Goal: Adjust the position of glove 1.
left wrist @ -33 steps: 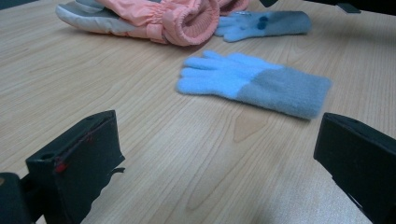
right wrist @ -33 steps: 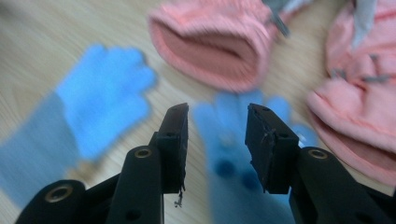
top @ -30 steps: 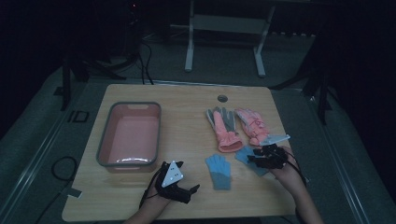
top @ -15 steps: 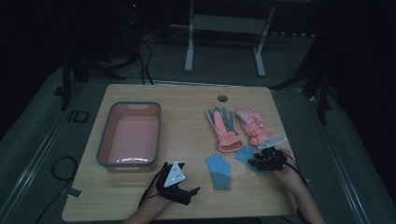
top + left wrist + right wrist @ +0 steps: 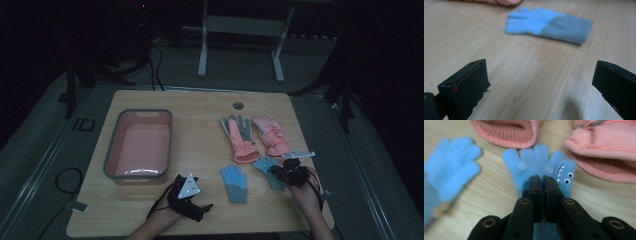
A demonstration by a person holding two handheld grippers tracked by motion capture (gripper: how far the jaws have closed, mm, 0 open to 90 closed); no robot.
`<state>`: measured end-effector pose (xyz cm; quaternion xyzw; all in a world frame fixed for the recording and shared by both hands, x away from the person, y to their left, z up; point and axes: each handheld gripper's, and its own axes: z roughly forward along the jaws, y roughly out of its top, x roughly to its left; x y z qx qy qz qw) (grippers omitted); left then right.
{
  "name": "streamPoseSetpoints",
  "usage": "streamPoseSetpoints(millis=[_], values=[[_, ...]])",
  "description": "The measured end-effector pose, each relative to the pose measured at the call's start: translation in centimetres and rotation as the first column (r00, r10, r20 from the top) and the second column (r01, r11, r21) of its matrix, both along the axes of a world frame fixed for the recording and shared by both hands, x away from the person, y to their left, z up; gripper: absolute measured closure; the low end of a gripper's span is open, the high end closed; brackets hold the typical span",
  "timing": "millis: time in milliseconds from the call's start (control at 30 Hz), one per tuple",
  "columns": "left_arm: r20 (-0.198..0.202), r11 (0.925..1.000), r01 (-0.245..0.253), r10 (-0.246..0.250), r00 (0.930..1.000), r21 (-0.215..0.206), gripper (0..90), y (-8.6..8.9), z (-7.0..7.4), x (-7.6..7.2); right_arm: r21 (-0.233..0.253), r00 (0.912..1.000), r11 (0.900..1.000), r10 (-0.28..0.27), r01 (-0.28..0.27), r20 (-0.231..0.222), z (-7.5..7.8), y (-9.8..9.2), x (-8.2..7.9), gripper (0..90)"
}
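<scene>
Right claw (image 5: 543, 178) clamps blue glove (image 5: 537, 167); left claw (image 5: 541, 82) gapes over wooden table (image 5: 200, 107).

The one readable marking is a pair of dark capital letters, "ID", printed on the grey floor (image 5: 60, 145) just left of the wooden table (image 5: 200, 135). No words, brand names or numbers can be read on the gloves, the pink tub or the grippers.
</scene>
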<state>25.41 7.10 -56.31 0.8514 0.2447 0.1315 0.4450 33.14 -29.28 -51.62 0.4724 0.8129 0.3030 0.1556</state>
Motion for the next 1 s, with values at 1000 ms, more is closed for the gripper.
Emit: streamPoseSetpoints(millis=[1000], values=[[-0.03, 0.9998, -0.012, 0.012, 0.9995, 0.016, 0.7, -0.1, -0.1, 0.1, -0.029, 0.9802, 0.981, -0.195, 0.194, -0.034, -1.2, 1.5, -5.1, 66.9]])
